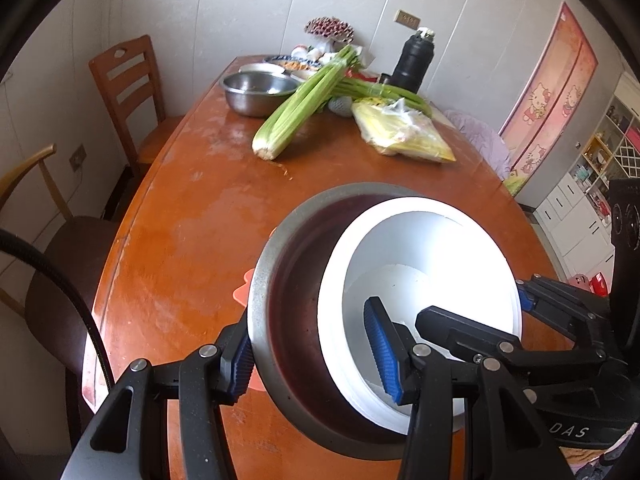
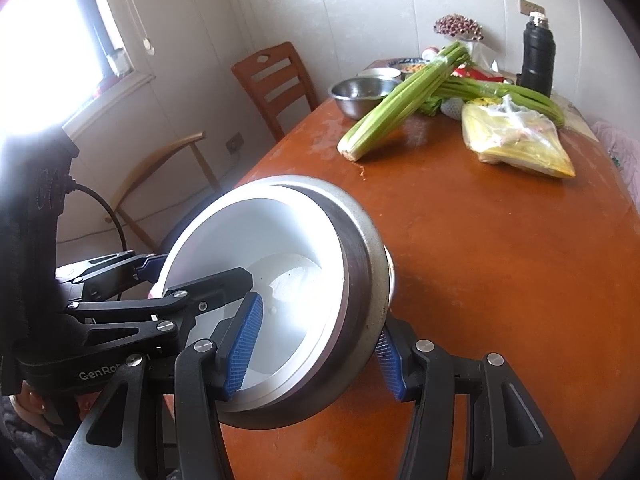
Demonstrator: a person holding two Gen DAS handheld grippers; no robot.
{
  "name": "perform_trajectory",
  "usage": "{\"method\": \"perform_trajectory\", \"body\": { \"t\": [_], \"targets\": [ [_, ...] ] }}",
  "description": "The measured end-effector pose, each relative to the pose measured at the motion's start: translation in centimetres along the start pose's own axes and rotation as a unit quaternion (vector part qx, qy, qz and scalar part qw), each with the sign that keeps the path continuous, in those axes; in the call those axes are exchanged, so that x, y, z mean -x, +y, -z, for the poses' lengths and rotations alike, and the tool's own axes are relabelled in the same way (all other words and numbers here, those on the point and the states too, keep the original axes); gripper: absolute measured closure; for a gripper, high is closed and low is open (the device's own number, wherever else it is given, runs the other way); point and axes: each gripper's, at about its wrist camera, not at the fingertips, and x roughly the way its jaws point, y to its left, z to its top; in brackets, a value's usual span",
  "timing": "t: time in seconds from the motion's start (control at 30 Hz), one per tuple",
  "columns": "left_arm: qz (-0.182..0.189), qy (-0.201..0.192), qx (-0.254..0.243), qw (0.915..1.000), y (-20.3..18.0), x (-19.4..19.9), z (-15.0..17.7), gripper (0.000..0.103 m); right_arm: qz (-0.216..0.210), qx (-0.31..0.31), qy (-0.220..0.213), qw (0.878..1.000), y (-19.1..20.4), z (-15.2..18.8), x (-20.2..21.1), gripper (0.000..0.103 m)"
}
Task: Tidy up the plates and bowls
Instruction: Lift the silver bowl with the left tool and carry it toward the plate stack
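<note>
A round grey metal bowl (image 1: 276, 320) with a dark inner wall is tipped on its side at the lower centre of both frames, above the near end of the counter. A smaller glossy white bowl (image 1: 432, 248) sits nested inside it, its rim bright with glare.

The left tool (image 1: 314, 350) is closed on the metal bowl's rim: one blue ribbed pad presses the outer wall, the other reaches inside the white bowl. The right tool (image 2: 314, 344) grips the opposite edge the same way, one pad inside the white bowl, one on the metal bowl's outside. Something orange (image 1: 242, 292) peeks out beside the metal bowl; what it is cannot be told.

The glossy orange-brown wooden counter (image 1: 192, 216) runs toward the top of the frame. At its far end lie a pale green celery bunch (image 1: 304, 100), a shallow steel basin (image 1: 256, 92), a clear bag of yellow food (image 1: 404, 132) and a black flask (image 1: 412, 62). Two wooden chairs, one slatted (image 1: 128, 84), stand at left against a pale panelled wall. A pink cartoon-cat door (image 1: 548, 96) shows at upper right.
</note>
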Motion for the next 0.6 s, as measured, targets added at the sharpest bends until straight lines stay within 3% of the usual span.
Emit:
{"method": "perform_trajectory", "body": {
  "t": [0.6],
  "targets": [
    [-0.002, 0.027, 0.013, 0.9995, 1.4, -2.7, -0.1, 0.053, 0.005, 0.002, 0.031, 1.000, 0.1, -0.6, -2.9, 0.047]
  ]
}}
